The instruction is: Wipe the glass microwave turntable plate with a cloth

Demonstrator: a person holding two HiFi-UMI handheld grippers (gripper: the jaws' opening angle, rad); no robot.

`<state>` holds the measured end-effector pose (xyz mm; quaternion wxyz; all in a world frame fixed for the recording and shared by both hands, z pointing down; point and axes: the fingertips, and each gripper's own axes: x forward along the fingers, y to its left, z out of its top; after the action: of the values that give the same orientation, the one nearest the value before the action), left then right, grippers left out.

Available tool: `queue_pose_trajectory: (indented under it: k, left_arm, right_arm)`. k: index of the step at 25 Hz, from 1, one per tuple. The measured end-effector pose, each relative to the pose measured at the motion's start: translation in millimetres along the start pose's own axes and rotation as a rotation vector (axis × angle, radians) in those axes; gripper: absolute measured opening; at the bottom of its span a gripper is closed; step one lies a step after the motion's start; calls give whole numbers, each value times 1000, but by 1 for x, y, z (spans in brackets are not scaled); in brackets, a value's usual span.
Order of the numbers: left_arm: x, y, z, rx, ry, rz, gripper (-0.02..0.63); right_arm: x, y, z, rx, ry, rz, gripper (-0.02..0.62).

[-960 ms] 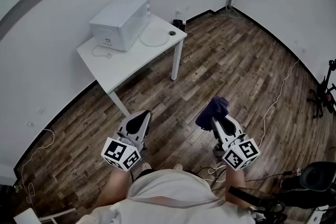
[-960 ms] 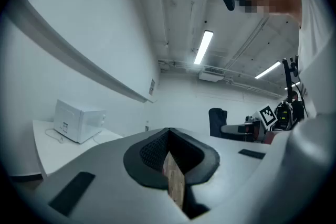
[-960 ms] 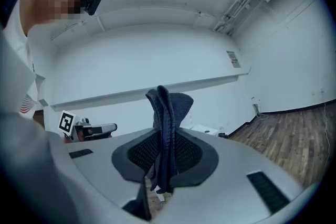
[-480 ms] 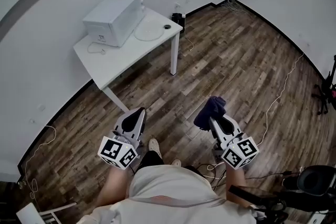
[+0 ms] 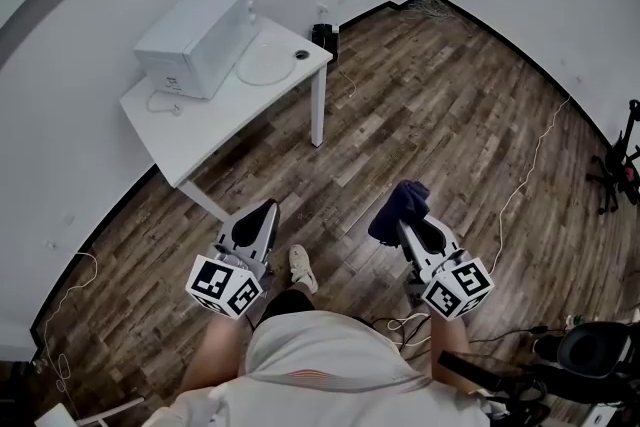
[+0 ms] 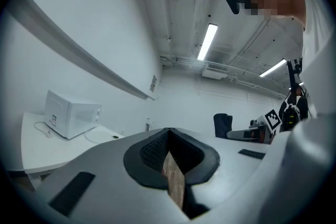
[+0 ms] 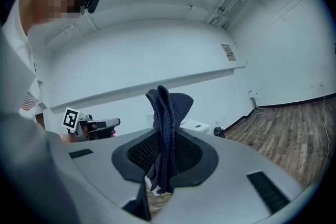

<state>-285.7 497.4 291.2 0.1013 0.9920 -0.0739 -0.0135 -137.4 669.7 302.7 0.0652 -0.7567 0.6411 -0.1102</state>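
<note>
Shifted leftward, plate (image 5: pixel 265 63) sits well beyond right claw (image 5: pixel 405 223) gripping cloth (image 5: pixel 399 203).

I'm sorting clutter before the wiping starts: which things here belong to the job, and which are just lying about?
Job:
- glass plate, on the table
- dark cloth, clamped in the right tool
- left tool, shut and empty

Lying about:
- microwave
- small dark item beside the plate
- black stand on the floor
</note>
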Motion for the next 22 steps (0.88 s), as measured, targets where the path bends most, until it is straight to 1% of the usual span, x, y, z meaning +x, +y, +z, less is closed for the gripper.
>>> queue_pose_trajectory:
  k: [4,11,15,19,22]
  left_arm:
    - [30,20,-1,-8,13,-6,9]
    - [88,77,5,-32,21,-8,9]
    - [116,117,13,-40,28,-9,9]
    - [138,165,26,-20,19,8,9]
    - [149,190,36,-18,13,18,9]
  right_arm:
    - [31,-20,6,-2,3,-4,66]
    - [105,-47,19,-3,36,7,66]
    - [159,-60,32,-5,37,13,66]
    - [216,-65,46,-16,26,34,66]
    - [247,-65,51,-20,31,42,66]
